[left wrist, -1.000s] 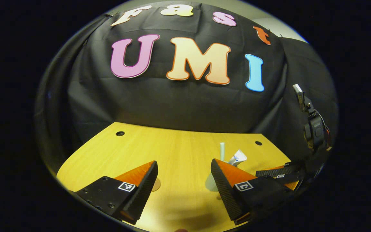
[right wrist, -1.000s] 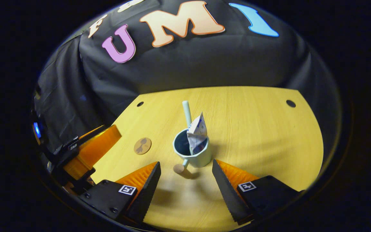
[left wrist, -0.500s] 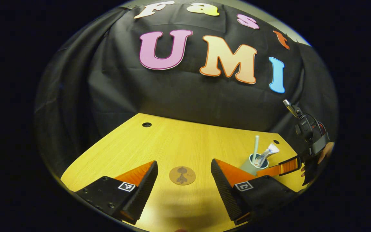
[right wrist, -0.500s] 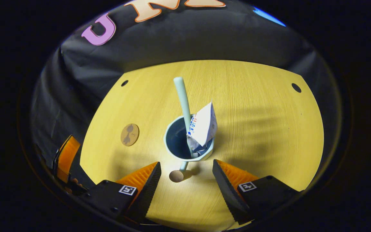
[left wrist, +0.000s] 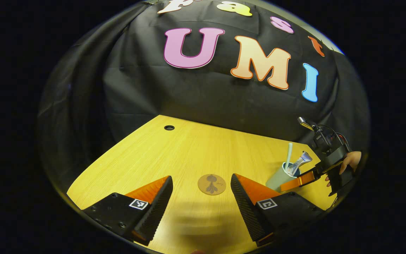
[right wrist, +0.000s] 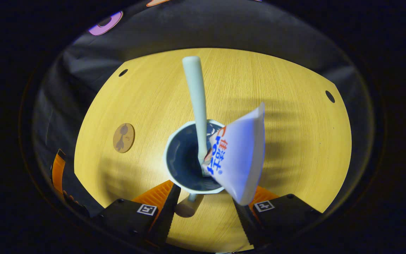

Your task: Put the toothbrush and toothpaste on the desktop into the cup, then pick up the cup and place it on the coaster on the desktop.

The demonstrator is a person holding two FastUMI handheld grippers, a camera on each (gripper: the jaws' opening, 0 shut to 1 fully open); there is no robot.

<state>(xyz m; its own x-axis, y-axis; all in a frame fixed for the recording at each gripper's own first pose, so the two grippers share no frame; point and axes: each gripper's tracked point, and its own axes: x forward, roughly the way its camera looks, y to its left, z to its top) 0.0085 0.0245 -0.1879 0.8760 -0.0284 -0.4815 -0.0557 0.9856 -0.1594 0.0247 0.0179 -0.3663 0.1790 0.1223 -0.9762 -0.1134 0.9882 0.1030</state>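
Observation:
A pale green cup (right wrist: 183, 185) stands on the wooden desk with a light green toothbrush (right wrist: 196, 102) and a white toothpaste tube (right wrist: 238, 158) upright inside it. My right gripper (right wrist: 206, 211) is open and close over the cup, its fingers either side of the cup's near wall and the knobbed handle (right wrist: 185, 209). In the left gripper view the cup (left wrist: 277, 179) sits at the right, with the right gripper (left wrist: 294, 181) against it and a hand (left wrist: 349, 162) behind. The round brown coaster (left wrist: 211, 184) lies just ahead of my open left gripper (left wrist: 201, 197), which holds nothing.
The desk (left wrist: 174, 155) has cable holes at its far left corner (left wrist: 169, 127) and far right corner (right wrist: 330, 96). Black cloth walls it in behind and at both sides. In the right gripper view the coaster (right wrist: 123, 137) lies left of the cup, and the left gripper (right wrist: 57, 171) shows at the far left.
My right gripper has come down and forward onto the cup, which now looms between its fingers. The left gripper has swung left and back, bringing the coaster between its fingertips' line.

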